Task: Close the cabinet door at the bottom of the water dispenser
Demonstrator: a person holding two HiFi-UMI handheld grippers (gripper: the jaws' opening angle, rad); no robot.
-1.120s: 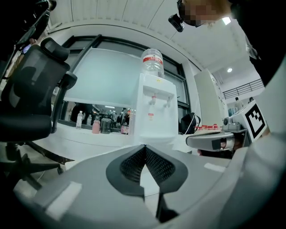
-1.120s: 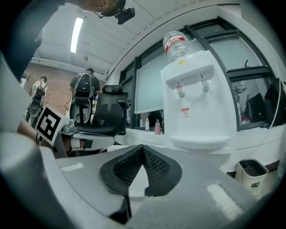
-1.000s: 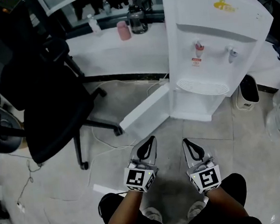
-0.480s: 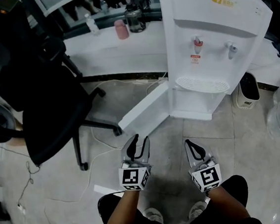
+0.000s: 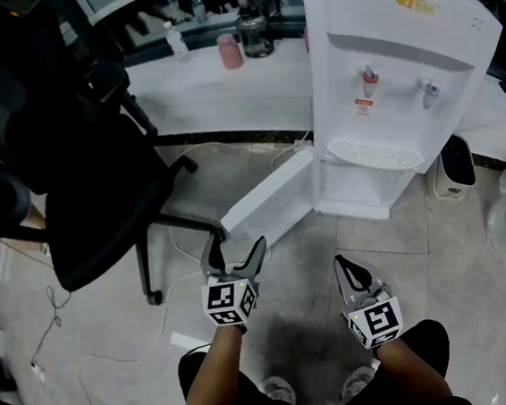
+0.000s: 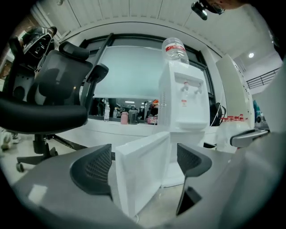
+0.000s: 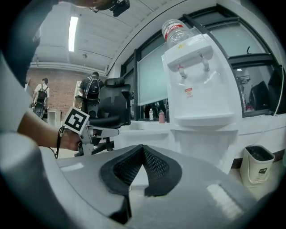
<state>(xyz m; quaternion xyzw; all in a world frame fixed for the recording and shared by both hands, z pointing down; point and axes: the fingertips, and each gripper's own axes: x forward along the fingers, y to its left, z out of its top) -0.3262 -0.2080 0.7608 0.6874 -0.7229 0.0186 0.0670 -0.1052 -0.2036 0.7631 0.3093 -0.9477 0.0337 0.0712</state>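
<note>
The white water dispenser (image 5: 391,66) stands on the floor ahead and to the right. Its bottom cabinet door (image 5: 271,200) is swung wide open to the left. My left gripper (image 5: 235,246) is at the door's free end, its jaws opening. In the left gripper view the door's edge (image 6: 138,179) stands between the two pads of the left gripper (image 6: 143,163), with a gap on each side. My right gripper (image 5: 345,270) hangs lower and to the right, shut and empty, apart from the door. The right gripper view shows the right gripper (image 7: 143,156) with pads together and the dispenser (image 7: 201,80) beyond.
A black office chair (image 5: 79,170) stands to the left, its base close to the door. Behind runs a white counter (image 5: 223,92) with a pink cup (image 5: 230,51) and bottles. A small bin (image 5: 454,167) sits right of the dispenser. Cables (image 5: 186,249) lie on the floor.
My left gripper has moved forward and left to the door's free edge, and its jaws have gone from shut to wide. The right gripper sank a little.
</note>
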